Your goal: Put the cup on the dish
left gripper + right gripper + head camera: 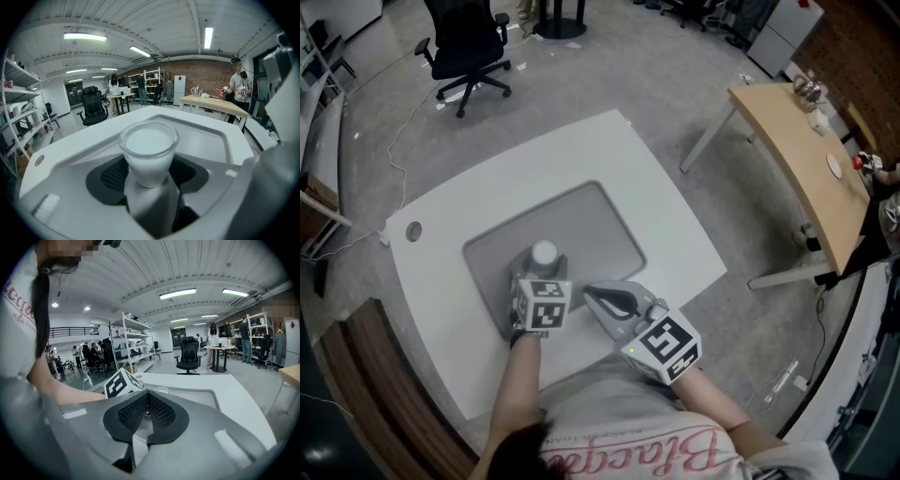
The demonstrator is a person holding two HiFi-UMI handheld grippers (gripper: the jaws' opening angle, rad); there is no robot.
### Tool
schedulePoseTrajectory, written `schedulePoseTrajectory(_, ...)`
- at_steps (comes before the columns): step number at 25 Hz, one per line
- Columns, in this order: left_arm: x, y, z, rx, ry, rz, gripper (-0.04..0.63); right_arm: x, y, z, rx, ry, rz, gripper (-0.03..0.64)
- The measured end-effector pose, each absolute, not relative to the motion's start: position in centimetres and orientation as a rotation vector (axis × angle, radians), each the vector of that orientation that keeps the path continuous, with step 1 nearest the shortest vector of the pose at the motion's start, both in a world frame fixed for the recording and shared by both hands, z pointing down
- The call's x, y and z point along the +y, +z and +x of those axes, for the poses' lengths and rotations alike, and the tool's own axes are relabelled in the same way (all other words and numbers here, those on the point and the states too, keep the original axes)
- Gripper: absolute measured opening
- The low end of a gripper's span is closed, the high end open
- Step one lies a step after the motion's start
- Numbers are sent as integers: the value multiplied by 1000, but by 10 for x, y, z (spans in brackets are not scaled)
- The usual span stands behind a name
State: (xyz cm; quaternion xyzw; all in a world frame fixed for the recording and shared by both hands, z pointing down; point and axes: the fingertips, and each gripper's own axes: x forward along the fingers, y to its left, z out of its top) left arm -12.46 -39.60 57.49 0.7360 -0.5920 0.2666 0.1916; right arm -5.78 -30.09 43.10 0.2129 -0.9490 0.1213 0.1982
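Note:
A frosted white cup [544, 253] sits between the jaws of my left gripper [542, 270], over the near left part of the grey rectangular dish [591, 220] on the white table [666, 216]. In the left gripper view the cup [149, 152] stands upright, its sides against the dark pads [112, 174], and the dish [206, 138] stretches beyond it. I cannot tell whether the cup's base touches the dish. My right gripper [598, 295] hovers just right of the left one, its pads closed together with nothing between them [147, 411].
The white table has a round hole [413, 231] near its far left corner. A black office chair [469, 47] stands beyond the table and a wooden desk [806, 159] to the right. A person [239, 93] stands by that desk.

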Motion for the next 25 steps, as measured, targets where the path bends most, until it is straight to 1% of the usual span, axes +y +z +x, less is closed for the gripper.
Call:
schedulePoseTrajectory(5,-388,556,-129,-1679,746,2085,299,-296,426,-57,-2668,319,609,2)
schedulePoseTrajectory(8,-376,541,-135,-1702,729,2082,296,-289,424,-57,-2675,301,616,2)
schedulePoseTrajectory(10,-365,528,-140,-1743,689,2068,264,-283,421,-57,-2680,284,622,1)
schedulePoseTrajectory(11,-359,522,-142,-1763,665,2060,229,-280,420,-57,-2682,277,626,1)
schedulePoseTrajectory(13,-346,513,-145,-1790,628,2051,192,-274,417,-57,-2686,268,637,0)
schedulePoseTrajectory(18,-314,497,-151,-1844,599,2035,12,-255,413,-58,-2695,264,670,0)
schedulePoseTrajectory(19,-308,496,-150,-1846,597,2042,0,-252,412,-58,-2698,260,677,0)
schedulePoseTrajectory(25,-277,479,-135,-1815,540,2129,0,-229,406,-53,-2698,254,745,0)
